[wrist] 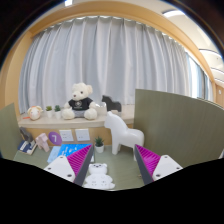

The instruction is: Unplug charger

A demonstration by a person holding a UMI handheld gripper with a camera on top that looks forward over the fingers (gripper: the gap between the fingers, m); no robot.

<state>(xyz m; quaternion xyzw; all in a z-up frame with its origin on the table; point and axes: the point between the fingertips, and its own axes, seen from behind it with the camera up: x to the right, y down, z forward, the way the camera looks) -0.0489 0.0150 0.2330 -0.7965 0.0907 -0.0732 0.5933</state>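
Note:
No charger, plug or socket shows in this view. My gripper (104, 172) is open, with its two purple-padded fingers (70, 160) spread wide apart above a green desk (120, 165). A small white bear-shaped item (98, 178) lies flat on the desk between the fingers, with a gap at each side. Nothing is held.
A white toy horse (124, 132) stands just beyond the fingers. A white teddy bear (80, 102) sits on a shelf in front of grey curtains (110, 60). A blue book (66, 152), a small potted plant (98, 145) and a green partition (180, 125) are on the desk.

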